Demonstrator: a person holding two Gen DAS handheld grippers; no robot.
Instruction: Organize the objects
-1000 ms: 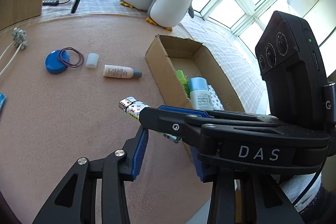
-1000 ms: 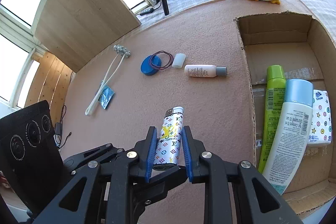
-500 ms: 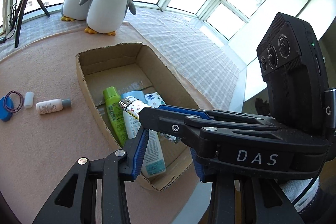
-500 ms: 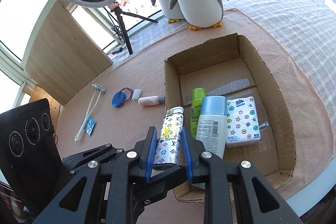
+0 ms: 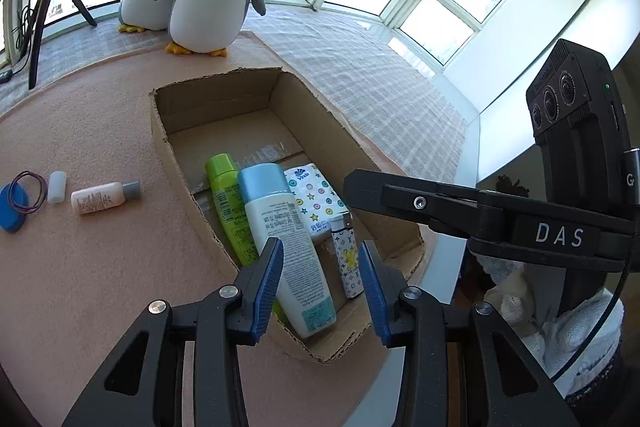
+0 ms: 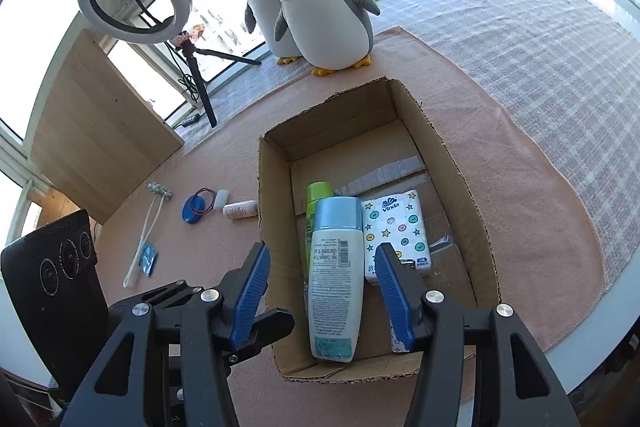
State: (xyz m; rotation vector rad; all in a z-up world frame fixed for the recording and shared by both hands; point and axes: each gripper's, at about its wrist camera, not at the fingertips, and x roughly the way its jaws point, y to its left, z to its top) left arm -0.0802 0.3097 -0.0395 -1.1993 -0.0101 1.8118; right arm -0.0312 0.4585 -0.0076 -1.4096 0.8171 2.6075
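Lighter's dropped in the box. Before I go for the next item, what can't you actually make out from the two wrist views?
- Lighter: in the right wrist view the right gripper's finger hides most of it.
- Green bottle: lower part hidden behind the white bottle in that view.
- Small bottle label: too small to read in either view.
- Box near wall: covered by the left gripper.

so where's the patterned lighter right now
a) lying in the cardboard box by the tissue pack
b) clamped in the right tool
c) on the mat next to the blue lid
a, the lighter lies inside the cardboard box beside the tissue pack, and the right tool is open with nothing in it.
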